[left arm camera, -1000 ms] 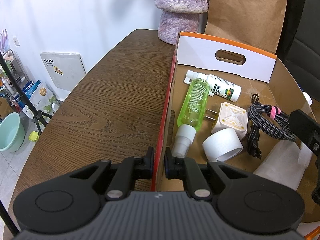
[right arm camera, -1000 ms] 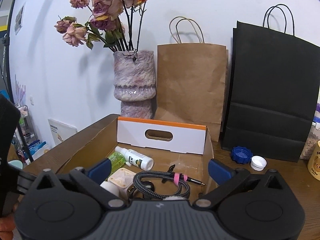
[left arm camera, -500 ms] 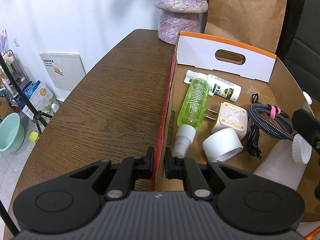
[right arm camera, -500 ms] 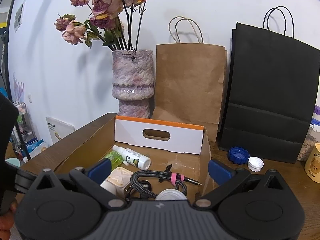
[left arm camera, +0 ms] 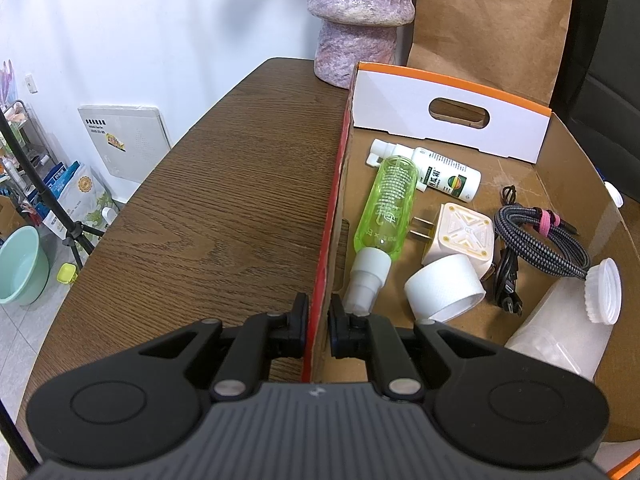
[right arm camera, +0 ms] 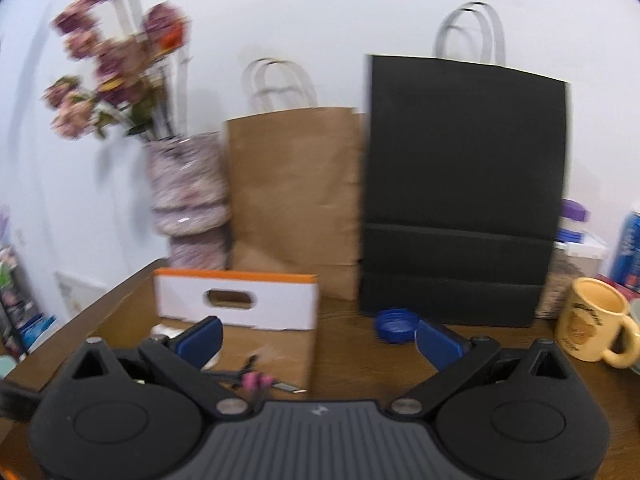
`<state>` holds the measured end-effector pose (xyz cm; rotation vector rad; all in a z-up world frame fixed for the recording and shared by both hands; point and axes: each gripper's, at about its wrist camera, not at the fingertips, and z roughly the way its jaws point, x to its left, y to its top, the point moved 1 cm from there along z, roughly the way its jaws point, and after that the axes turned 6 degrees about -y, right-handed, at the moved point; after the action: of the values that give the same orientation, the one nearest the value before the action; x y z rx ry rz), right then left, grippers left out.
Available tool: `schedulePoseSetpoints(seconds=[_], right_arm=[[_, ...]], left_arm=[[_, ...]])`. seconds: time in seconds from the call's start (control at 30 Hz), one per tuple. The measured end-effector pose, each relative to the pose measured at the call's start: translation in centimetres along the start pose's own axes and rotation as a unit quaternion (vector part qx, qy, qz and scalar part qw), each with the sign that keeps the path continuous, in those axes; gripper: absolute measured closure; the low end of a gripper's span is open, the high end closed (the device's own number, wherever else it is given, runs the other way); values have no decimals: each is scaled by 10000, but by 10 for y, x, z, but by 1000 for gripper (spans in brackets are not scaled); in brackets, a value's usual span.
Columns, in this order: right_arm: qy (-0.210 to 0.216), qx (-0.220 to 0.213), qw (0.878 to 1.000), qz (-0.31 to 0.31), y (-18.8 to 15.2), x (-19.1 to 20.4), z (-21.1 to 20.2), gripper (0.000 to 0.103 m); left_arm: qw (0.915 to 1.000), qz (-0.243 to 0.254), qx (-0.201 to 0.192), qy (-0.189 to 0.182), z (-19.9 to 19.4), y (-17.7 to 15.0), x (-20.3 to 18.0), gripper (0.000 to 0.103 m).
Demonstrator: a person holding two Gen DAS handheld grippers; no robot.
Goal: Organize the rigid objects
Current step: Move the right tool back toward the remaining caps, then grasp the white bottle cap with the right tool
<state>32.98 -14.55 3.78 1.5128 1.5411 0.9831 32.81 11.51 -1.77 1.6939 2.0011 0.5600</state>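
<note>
My left gripper (left arm camera: 318,320) is shut on the left wall of the cardboard box (left arm camera: 328,216). Inside the box lie a green bottle (left arm camera: 386,208), a small white bottle (left arm camera: 444,176), a cream plug adapter (left arm camera: 460,236), a white tape roll (left arm camera: 442,288), a braided cable (left arm camera: 540,240) and a clear white-lidded jar (left arm camera: 568,328) on its side. My right gripper (right arm camera: 320,338) is open and empty, above the box's right wall (right arm camera: 312,344). A blue cap (right arm camera: 396,324) lies on the table beyond it.
A stone vase (left arm camera: 360,20) with dried flowers, a brown paper bag (right arm camera: 292,200) and a black paper bag (right arm camera: 460,192) stand behind the box. A yellow mug (right arm camera: 592,320) and containers stand at the right. The table's left edge (left arm camera: 160,168) drops to the floor.
The right gripper has risen and swung right, away from the box. The white-lidded jar now lies free in the box. The left gripper has not moved.
</note>
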Motion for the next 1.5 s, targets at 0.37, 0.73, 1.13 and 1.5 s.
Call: schedulePoseSetpoints(seconds=[0.37,0.73,1.13,1.5], right_arm=[[-878,323,9956,99,-12,-68,55,0],[-1233,1076,9863,-205,-34,-85,137,0],[-1118,1315,9850,-30,-34,-98,189,2],[-712,1191,9901,219,-31,-98,189,64]], left_arm=[[10000,17,-3,14,0,-1,-1,92],[10000,19,-4,16,0,-1,-1,92],[10000,19,-4,17,0,-1,-1,92],[10000,22,-3,18,0,-1,-1,92]])
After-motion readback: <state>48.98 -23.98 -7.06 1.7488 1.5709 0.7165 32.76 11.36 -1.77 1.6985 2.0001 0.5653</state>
